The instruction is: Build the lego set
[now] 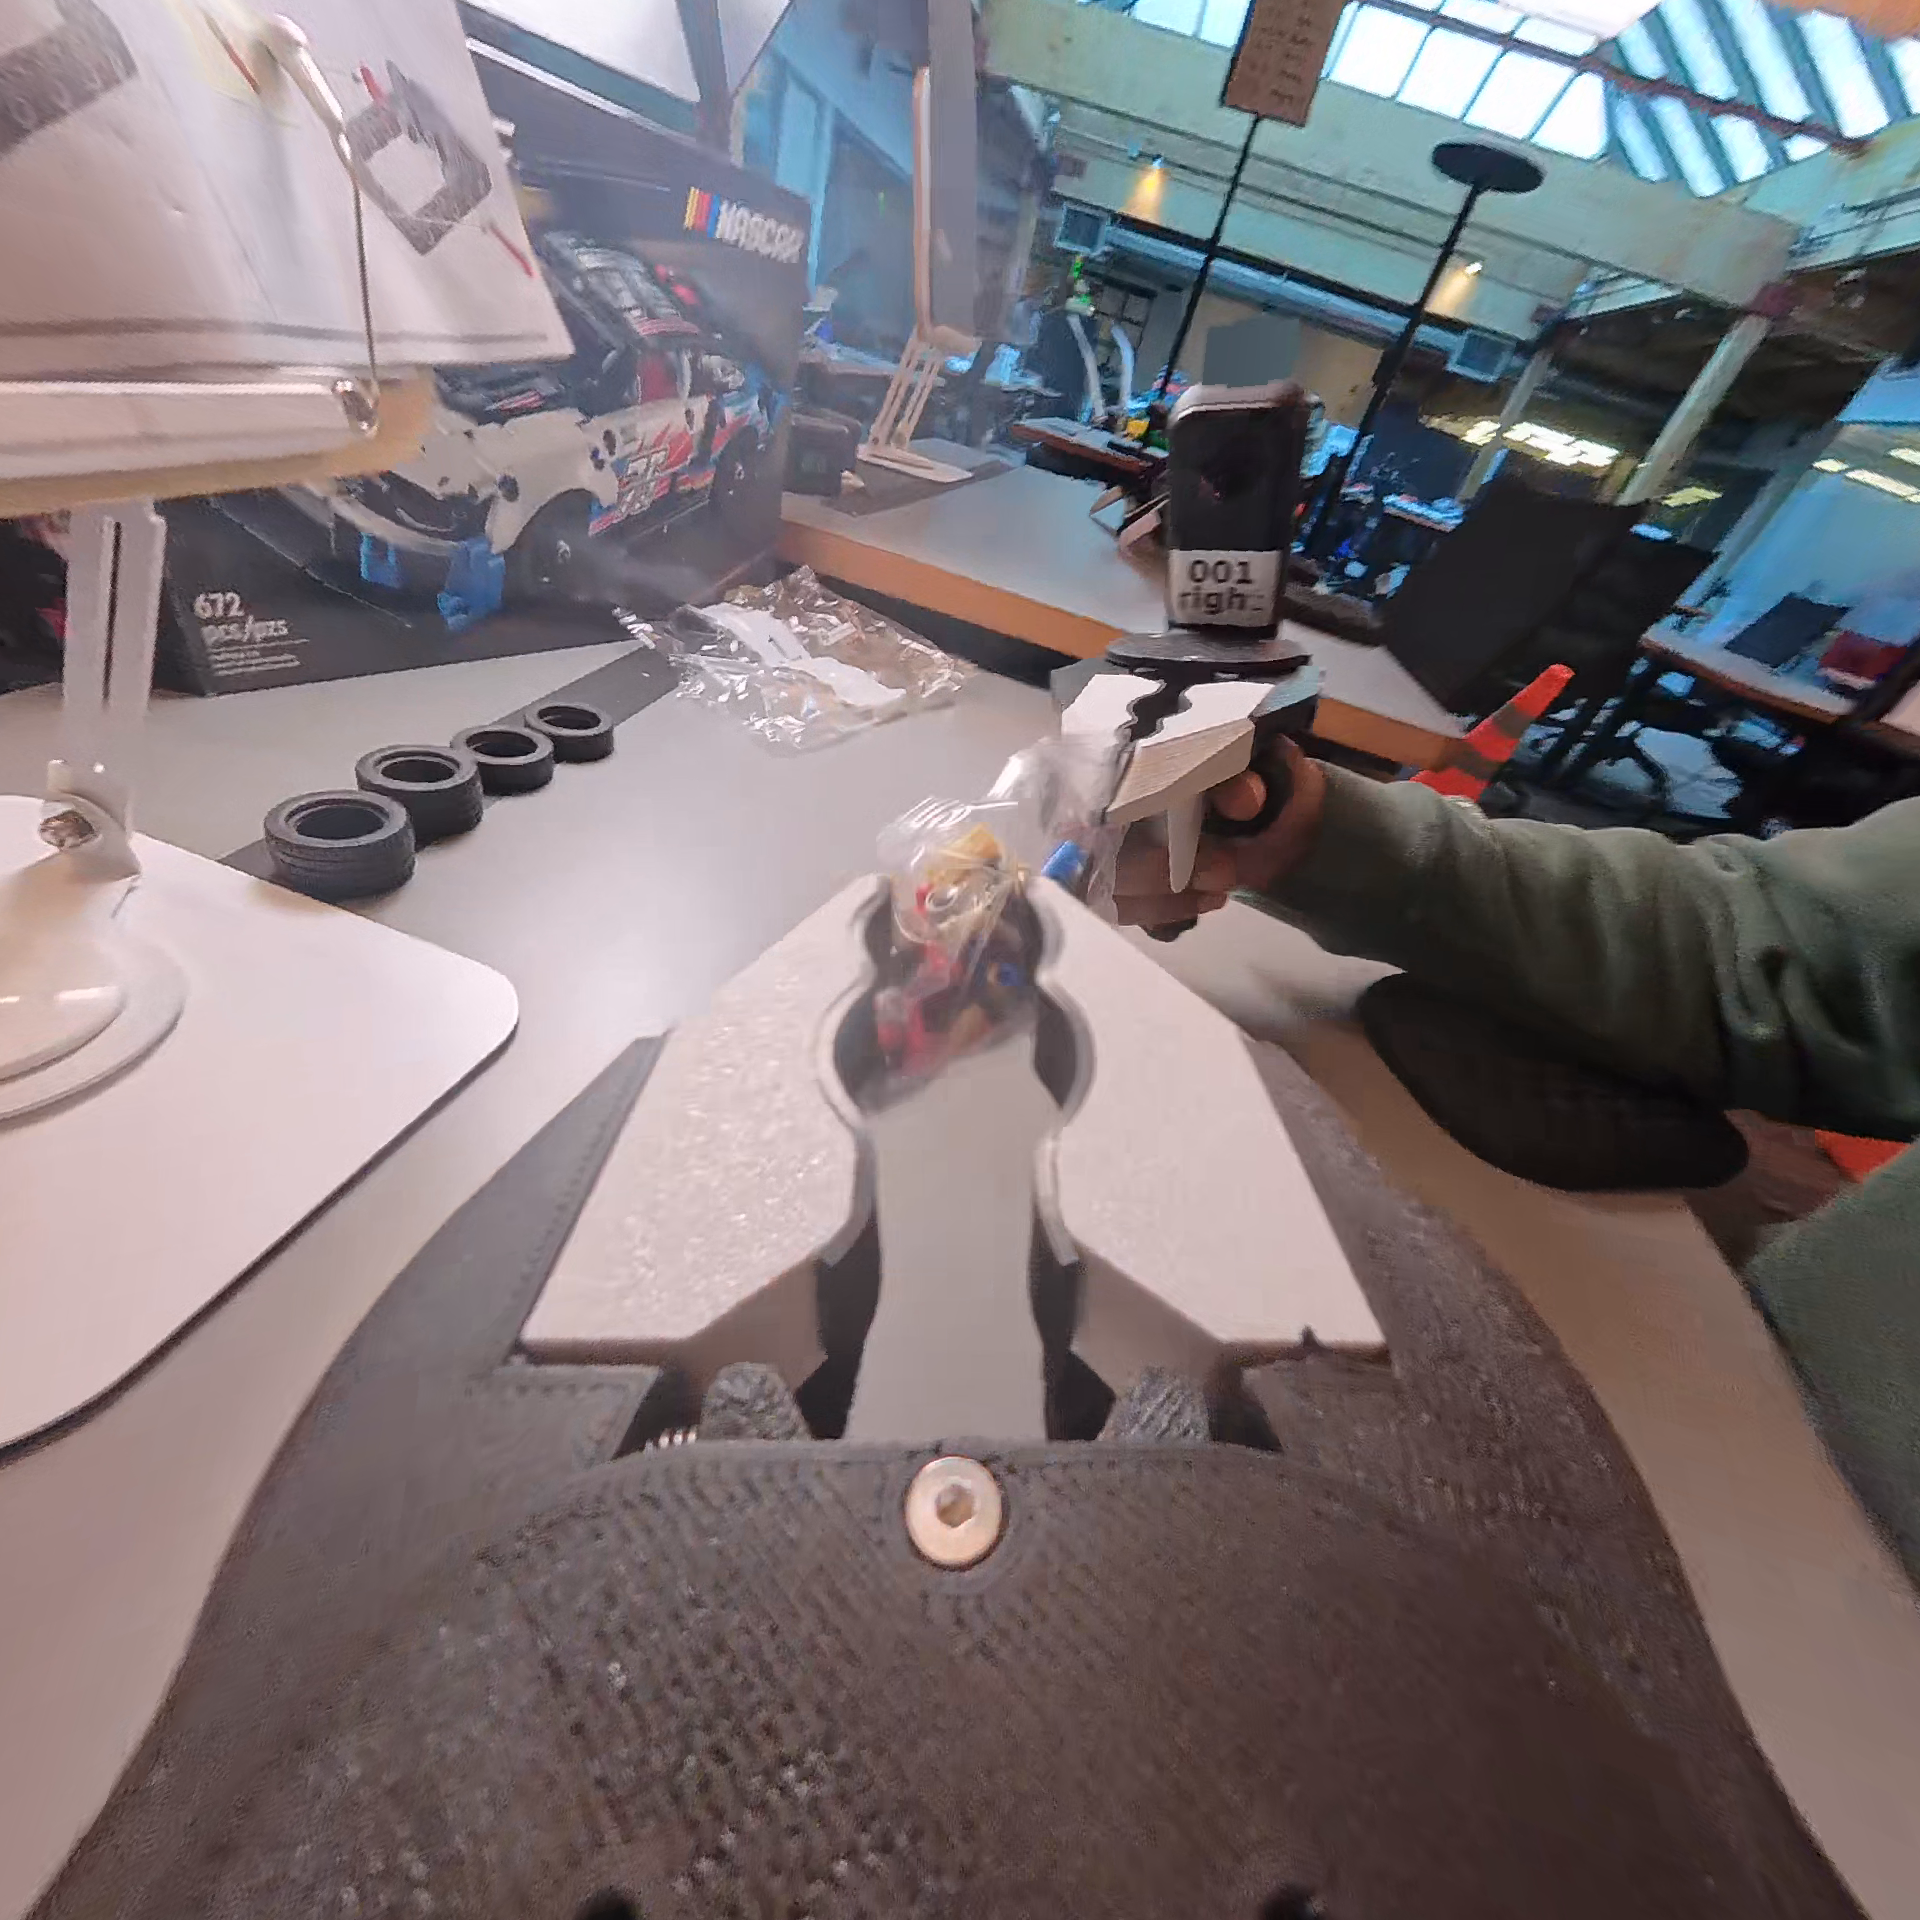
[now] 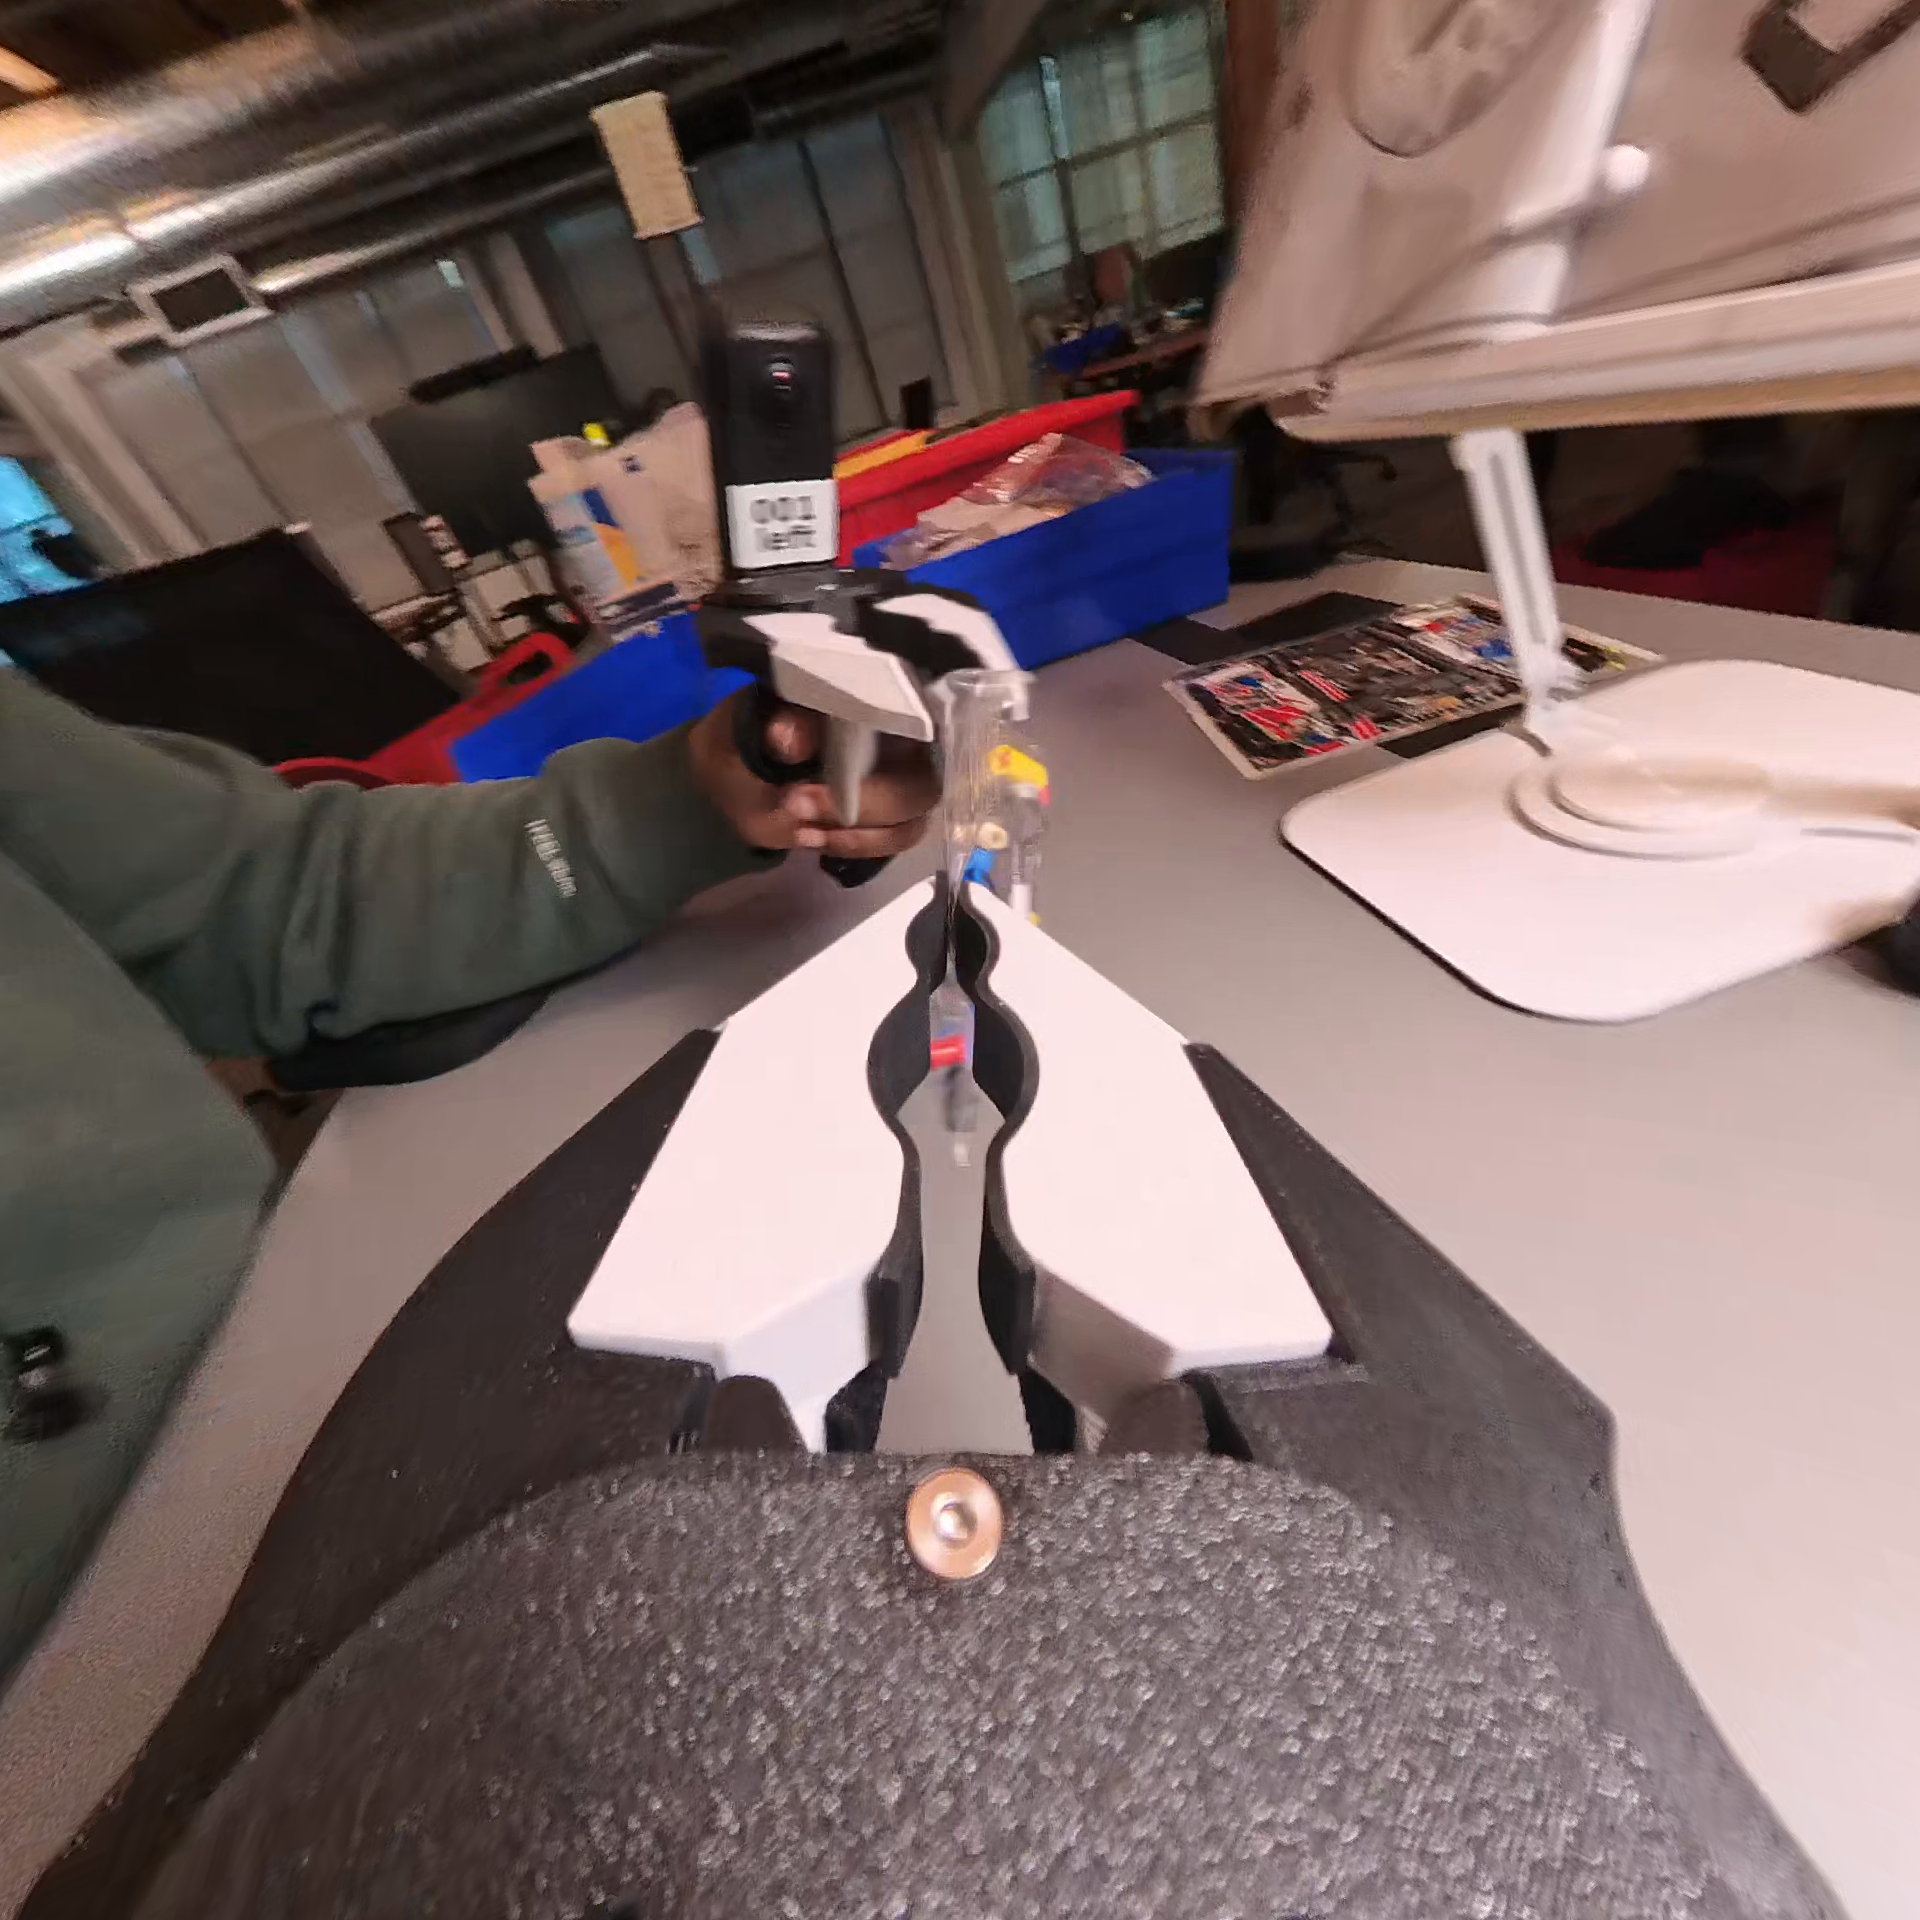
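Note:
A clear plastic bag of small coloured lego pieces (image 1: 956, 935) hangs above the grey table (image 1: 623, 914) between my two grippers. My left gripper (image 1: 961, 899) is closed on the bag's bulging part, which fills the gap between its fingers. My right gripper (image 2: 948, 894) is shut on a thin edge of the same bag (image 2: 997, 800). In the left wrist view the right gripper (image 1: 1127, 743) pinches the bag's far corner. In the right wrist view the left gripper (image 2: 961, 675) sits at the bag's top end. A person's hands in green sleeves hold both grippers.
Several black tyres (image 1: 416, 790) lie in a row at the left. Behind them are the lego box (image 1: 582, 436) and an emptied clear bag (image 1: 810, 665). A white stand (image 1: 208, 1091) holds the instruction booklet (image 1: 208, 208). A sticker sheet (image 2: 1382, 665) and blue and red bins (image 2: 1091, 561) are farther back.

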